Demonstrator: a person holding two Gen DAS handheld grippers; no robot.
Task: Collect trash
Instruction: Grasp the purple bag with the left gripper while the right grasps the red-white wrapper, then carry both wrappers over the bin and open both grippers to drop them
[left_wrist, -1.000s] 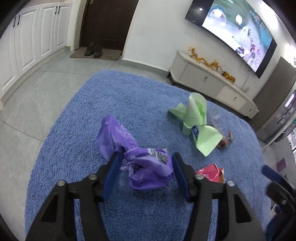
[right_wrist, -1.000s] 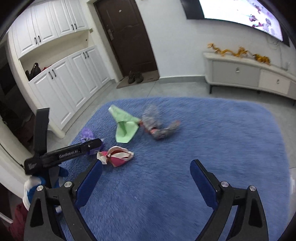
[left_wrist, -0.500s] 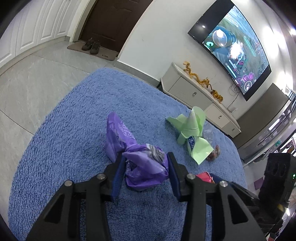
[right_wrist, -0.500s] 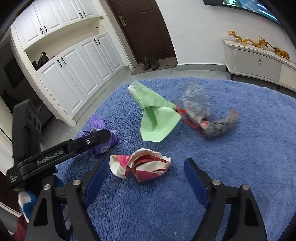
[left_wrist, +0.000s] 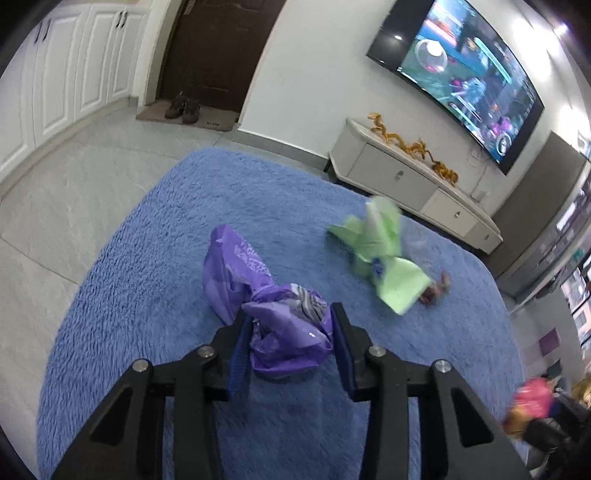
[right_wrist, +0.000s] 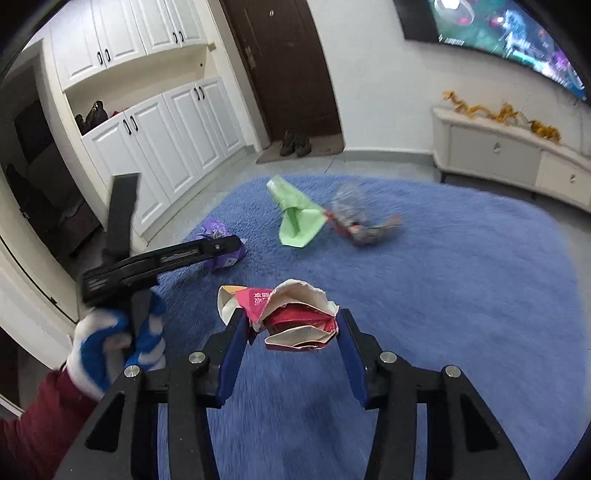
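On the blue rug (left_wrist: 147, 258), my left gripper (left_wrist: 289, 321) is closing on a crumpled purple plastic bag (left_wrist: 236, 266), and both pads press its bunched end. My right gripper (right_wrist: 292, 317) is closing on a torn red-and-white snack wrapper (right_wrist: 303, 325), with the pads touching its two sides. In the left wrist view that wrapper (left_wrist: 532, 398) is a blur at the lower right. A folded green wrapper (right_wrist: 299, 221) and a clear plastic wrapper (right_wrist: 354, 221) lie farther out on the rug.
A person's gloved hand (right_wrist: 110, 343) holds the left gripper's handle at the left. A low white TV cabinet (left_wrist: 399, 177) stands beyond the rug. White cupboards (right_wrist: 166, 140) line the left wall. Shoes (left_wrist: 183, 107) sit on a mat by the dark door.
My right gripper has come forward to the red-and-white wrapper and its wide jaws have narrowed onto it. The left jaws have squeezed tighter on the purple bag.
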